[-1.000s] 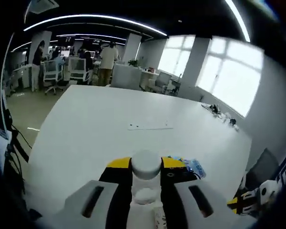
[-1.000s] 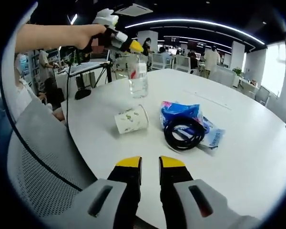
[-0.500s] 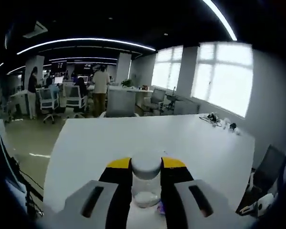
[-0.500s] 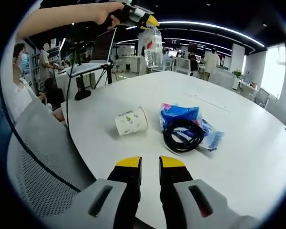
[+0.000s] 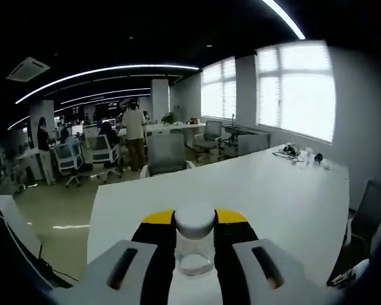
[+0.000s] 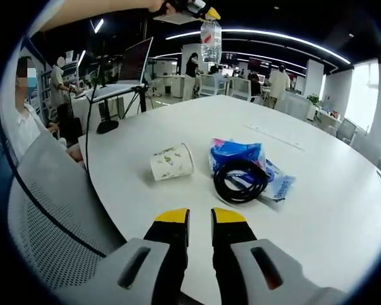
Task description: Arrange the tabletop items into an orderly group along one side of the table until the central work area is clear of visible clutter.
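**A:** What's everything made of here? The big white table (image 6: 343,210) is looking smooth and matt to me, only faintly picking up the ceiling lights.

**B:** Agreed. The clear plastic bottle with the white cap (image 5: 194,244) is looking glossy, with the cap duller. The white paper cup with the printed pattern (image 6: 172,161) is looking matt. The blue plastic packet (image 6: 240,154) is shining and crinkling like film, and the black coiled cable (image 6: 240,180) is giving off a rubbery sheen.

**A:** And the grey mesh chair back (image 6: 51,235)?

**B:** It's looking like rough woven fabric. The left gripper (image 5: 195,218) is showing matt plastic, yellow tips on black.
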A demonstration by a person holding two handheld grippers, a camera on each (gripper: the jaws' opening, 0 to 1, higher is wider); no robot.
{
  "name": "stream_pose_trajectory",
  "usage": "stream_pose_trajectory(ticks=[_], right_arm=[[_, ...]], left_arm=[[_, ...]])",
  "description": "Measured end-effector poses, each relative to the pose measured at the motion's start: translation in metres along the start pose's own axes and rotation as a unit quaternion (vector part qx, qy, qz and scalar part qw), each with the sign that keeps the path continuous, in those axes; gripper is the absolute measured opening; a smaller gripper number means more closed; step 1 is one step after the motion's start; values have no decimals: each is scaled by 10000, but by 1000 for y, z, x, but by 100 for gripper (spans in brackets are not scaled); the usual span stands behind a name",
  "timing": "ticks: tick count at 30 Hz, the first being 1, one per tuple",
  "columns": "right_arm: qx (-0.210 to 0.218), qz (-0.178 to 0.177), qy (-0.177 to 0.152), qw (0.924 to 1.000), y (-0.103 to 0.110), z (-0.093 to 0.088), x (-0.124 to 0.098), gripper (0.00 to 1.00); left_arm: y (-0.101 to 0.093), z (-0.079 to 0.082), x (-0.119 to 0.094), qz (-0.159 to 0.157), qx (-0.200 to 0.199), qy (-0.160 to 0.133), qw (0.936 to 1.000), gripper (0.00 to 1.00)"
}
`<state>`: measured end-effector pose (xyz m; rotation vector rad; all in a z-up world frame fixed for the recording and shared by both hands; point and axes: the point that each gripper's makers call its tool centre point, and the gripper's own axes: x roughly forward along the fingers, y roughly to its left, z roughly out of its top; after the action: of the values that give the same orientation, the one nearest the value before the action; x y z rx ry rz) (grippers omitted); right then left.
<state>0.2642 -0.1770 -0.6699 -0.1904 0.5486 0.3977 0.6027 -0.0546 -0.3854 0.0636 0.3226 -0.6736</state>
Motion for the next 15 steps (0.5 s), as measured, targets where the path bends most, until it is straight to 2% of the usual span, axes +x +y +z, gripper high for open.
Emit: stream_pose_trajectory(ticks=[2,9,15], right_arm=[[-7,-3,9,10000,0,0,0,11],[-43,39,57,10000,2,-2,1,11],[-75,46,116,9999,2,-4,1,11]], left_arm=[[2,-15,6,-21,-177,116,9998,20],[0,-67,17,6,-410,460,9981,20],[1,-107,24,75,-465,772,9959,20]])
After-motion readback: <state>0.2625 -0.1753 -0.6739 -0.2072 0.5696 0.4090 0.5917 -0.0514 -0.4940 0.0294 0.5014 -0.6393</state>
